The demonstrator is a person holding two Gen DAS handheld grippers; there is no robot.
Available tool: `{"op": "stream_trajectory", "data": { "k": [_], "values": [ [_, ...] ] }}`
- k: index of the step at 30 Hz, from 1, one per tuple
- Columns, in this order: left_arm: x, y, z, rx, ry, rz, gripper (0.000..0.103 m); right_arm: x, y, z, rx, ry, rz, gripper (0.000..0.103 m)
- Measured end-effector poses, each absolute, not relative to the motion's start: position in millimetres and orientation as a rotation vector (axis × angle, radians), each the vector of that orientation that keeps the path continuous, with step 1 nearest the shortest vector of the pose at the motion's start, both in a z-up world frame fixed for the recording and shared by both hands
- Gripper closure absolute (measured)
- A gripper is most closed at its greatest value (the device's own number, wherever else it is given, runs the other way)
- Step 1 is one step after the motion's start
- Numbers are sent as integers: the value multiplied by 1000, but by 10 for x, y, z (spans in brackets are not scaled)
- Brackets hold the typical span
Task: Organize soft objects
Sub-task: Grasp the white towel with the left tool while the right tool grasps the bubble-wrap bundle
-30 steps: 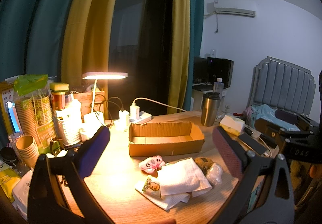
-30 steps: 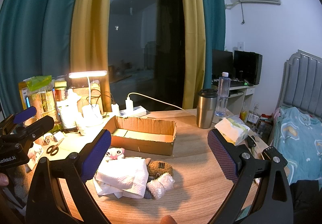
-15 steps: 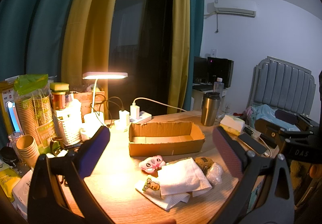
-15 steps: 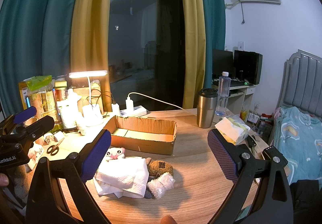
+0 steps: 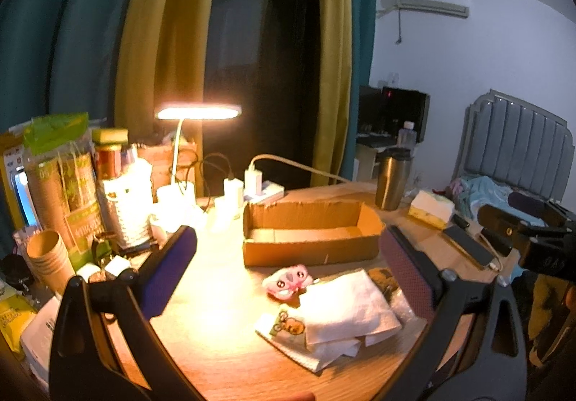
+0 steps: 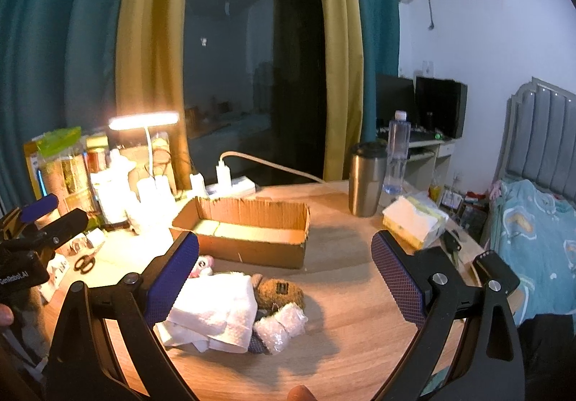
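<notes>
The round wooden table (image 6: 360,339) carried everything, lit warmly by a desk lamp (image 5: 198,112) at its far left edge. An open cardboard box (image 5: 309,233) sat near the table's middle, empty and probably meant to receive the soft things. In front of it, toward the near edge, lay the pile: a folded white towel (image 6: 216,307), a brown plush (image 6: 280,293), a pink plush (image 5: 288,280) and a bubble-wrap wad (image 6: 282,323), all touching. The left gripper (image 5: 288,267) and right gripper (image 6: 284,275) hovered above the pile, fingers spread wide and holding nothing, seemingly ready for a first pick.
</notes>
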State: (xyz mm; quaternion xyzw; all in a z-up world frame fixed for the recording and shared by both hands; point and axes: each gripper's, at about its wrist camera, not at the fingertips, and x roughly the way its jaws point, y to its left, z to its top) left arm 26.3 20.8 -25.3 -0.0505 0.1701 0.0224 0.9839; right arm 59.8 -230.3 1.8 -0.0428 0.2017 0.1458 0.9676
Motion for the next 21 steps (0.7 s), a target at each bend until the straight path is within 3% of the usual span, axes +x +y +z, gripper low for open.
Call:
{"op": "stream_trajectory", "data": {
  "k": [21],
  "values": [
    [1064, -286, -1130, -37, 635, -72, 1, 1367, -2500, -1171, -33, 734, 305, 5]
  ]
}}
